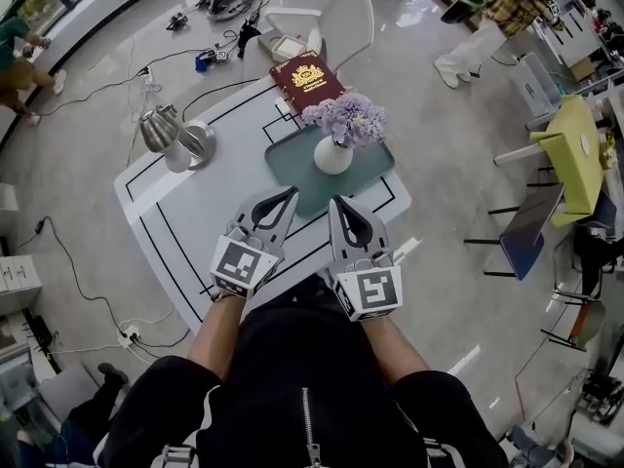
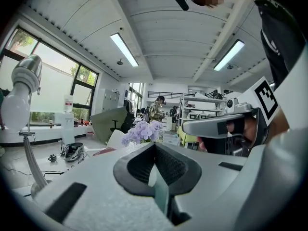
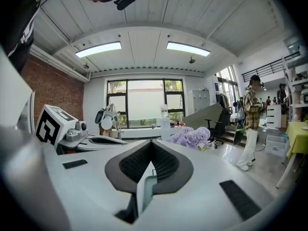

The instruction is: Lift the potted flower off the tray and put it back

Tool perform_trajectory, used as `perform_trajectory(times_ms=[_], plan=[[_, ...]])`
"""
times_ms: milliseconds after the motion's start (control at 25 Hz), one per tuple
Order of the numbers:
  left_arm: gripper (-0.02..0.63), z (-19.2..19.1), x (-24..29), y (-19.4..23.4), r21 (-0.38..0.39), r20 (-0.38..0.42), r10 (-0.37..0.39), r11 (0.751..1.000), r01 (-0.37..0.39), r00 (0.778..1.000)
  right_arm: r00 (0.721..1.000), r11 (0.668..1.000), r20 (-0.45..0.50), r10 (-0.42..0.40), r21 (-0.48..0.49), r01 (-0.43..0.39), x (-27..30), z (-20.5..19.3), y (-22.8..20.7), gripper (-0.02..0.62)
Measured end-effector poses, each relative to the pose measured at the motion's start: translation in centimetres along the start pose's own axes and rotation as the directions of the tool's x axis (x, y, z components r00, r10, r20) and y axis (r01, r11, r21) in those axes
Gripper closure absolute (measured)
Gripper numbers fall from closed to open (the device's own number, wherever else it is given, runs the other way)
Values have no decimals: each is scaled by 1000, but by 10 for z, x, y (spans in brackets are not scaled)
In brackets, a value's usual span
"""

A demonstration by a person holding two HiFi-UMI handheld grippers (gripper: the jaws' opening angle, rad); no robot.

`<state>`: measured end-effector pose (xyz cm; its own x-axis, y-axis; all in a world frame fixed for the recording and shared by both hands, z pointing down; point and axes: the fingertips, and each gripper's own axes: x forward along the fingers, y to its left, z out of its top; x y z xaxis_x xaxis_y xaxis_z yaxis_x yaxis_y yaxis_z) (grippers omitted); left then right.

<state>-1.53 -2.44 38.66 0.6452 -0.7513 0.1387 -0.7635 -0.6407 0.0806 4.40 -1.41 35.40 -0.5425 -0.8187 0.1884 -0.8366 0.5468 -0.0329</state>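
Observation:
The potted flower, purple blooms (image 1: 346, 120) in a round white vase (image 1: 332, 154), stands on a grey-green tray (image 1: 291, 157) on the white table (image 1: 185, 213). My left gripper (image 1: 289, 195) and right gripper (image 1: 338, 203) lie side by side at the tray's near rim, pointing at the flower. Each is shut, and a thin green strip of the tray (image 2: 159, 191) (image 3: 147, 189) shows pinched between its pads. Beyond the jaws the blooms (image 2: 143, 130) (image 3: 191, 137) show in both gripper views. Neither gripper touches the vase.
A dark red book (image 1: 306, 79) lies just behind the tray. A silver desk lamp (image 1: 171, 135) stands at the table's left. A white chair (image 1: 343, 18) is at the far side. Cables run over the floor, and a person (image 1: 487, 27) stands at the upper right.

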Motion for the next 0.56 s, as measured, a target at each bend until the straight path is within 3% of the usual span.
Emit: perform_trajectory(times_ms=[560], plan=[[601, -10, -1, 5, -26, -12, 13, 1000, -13, 1000, 999, 998, -1, 38, -53, -38, 3, 7, 13, 588]])
